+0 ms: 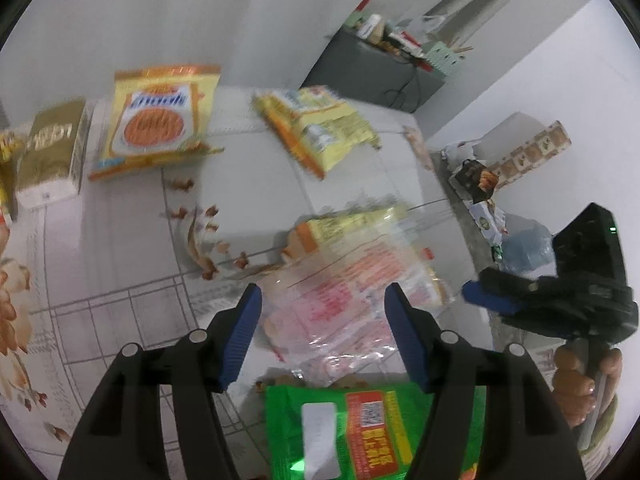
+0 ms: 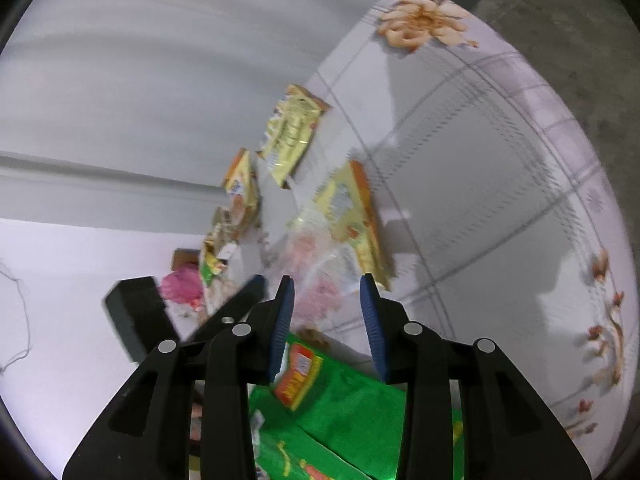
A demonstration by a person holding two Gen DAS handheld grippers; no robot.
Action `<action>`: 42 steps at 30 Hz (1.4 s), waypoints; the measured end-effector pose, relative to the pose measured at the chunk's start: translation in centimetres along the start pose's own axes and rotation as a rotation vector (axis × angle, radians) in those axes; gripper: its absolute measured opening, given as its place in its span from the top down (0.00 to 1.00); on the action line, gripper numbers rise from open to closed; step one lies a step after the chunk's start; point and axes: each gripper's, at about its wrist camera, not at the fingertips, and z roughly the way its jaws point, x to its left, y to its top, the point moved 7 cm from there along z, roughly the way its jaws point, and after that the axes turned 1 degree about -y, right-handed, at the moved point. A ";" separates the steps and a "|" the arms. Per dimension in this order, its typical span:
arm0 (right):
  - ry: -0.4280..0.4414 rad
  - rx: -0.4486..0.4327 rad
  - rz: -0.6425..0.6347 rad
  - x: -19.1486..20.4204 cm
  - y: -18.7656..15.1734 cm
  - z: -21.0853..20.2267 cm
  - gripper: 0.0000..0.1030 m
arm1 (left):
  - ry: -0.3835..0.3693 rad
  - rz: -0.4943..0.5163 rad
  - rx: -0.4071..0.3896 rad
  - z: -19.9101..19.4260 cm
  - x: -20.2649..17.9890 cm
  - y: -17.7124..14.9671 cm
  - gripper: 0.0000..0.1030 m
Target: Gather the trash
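Observation:
Snack wrappers lie on a floral tablecloth (image 1: 100, 264). My left gripper (image 1: 322, 300) is open and empty above a clear pink-printed wrapper (image 1: 348, 300), with a green packet (image 1: 348, 428) below its fingers. A yellow biscuit bag (image 1: 160, 120) and a yellow-orange packet (image 1: 316, 128) lie farther off. My right gripper (image 2: 326, 292) is open and empty over the same clear wrapper (image 2: 316, 268) and green packet (image 2: 344, 404). It also shows at the right of the left wrist view (image 1: 476, 292), hand-held. Yellow packets (image 2: 288, 132) lie beyond.
A gold box (image 1: 52, 152) stands at the table's left. A dark cabinet (image 1: 376, 68) with clutter stands behind the table. Bags, a patterned box and a water bottle (image 1: 524, 244) sit on the floor at the right. A pink bag (image 2: 182, 286) lies beyond the table.

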 end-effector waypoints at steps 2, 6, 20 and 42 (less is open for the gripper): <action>0.005 -0.004 -0.008 0.4 0.4 0.1 0.66 | 0.003 -0.015 0.019 0.5 0.4 -0.2 0.41; -0.018 -0.001 -0.022 0.8 1.2 1.2 0.66 | 0.009 -0.017 0.029 0.8 0.6 -0.3 0.41; -0.075 0.011 -0.063 0.9 1.9 4.3 0.61 | 0.035 0.005 0.030 0.9 0.1 -0.3 0.42; -0.028 0.103 0.013 0.0 0.2 4.9 0.54 | 0.048 0.019 0.008 0.6 0.2 -0.6 0.42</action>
